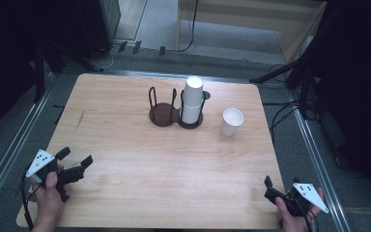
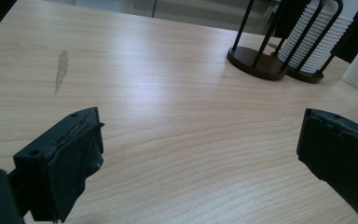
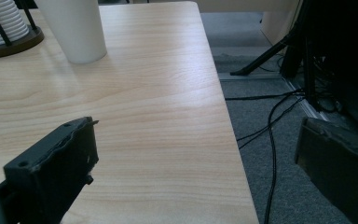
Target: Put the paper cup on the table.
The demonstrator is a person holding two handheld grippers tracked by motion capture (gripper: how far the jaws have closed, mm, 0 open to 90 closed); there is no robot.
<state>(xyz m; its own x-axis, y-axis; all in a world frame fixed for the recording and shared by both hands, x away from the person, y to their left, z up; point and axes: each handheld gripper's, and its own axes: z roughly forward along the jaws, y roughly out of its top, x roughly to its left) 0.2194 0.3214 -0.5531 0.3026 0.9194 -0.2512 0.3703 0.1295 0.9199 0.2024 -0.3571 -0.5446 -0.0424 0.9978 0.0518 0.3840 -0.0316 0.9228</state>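
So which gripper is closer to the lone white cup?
The right gripper. It sits at the table's near right corner, with the lone white cup ahead and slightly left of it. The left gripper is at the near left edge, much farther away.

A light wooden table (image 1: 140,188) with rounded corners carries a dark two-ring cup holder (image 1: 174,115) at its far middle. The holder's right ring keeps a stack of white cups (image 1: 191,99); its left ring stands bare. A single white cup (image 1: 231,122) stands upright just right of it. A grey smear (image 1: 80,119) marks the left side.
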